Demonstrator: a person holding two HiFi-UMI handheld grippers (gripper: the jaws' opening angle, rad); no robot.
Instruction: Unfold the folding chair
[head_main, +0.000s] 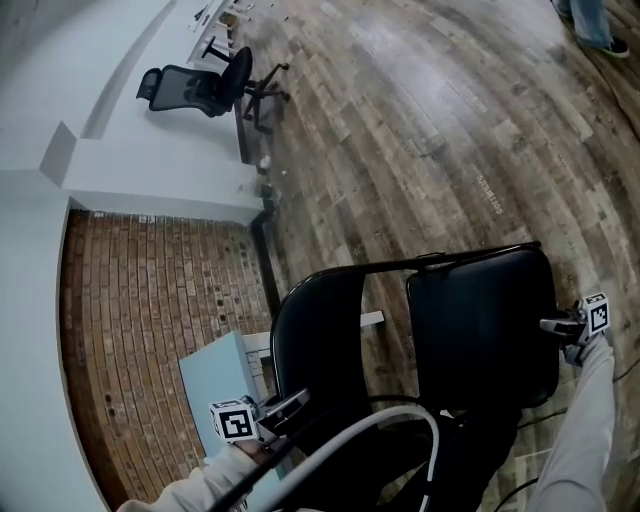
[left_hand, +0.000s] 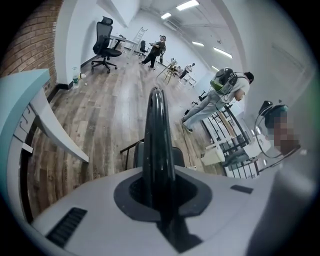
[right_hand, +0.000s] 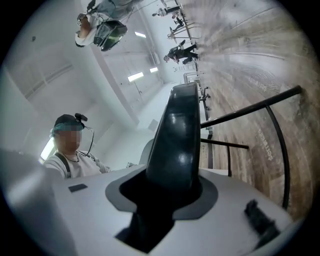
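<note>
Most of the head view is plank floor (head_main: 430, 130), and on it stands the black folding chair (head_main: 485, 330), its two padded panels side by side under a thin black frame tube. A brick wall (head_main: 150, 300) runs to the left of the chair. A light blue box (head_main: 215, 375) sits just beside the chair's left panel, and an office chair (head_main: 205, 85) stands well beyond it. The left gripper (head_main: 288, 407) is clamped, jaws narrow, on the thin edge of the chair's left panel, probably the backrest. The right gripper (head_main: 552, 325) is closed, jaws wider, on the thick outer edge of the right panel.
</note>
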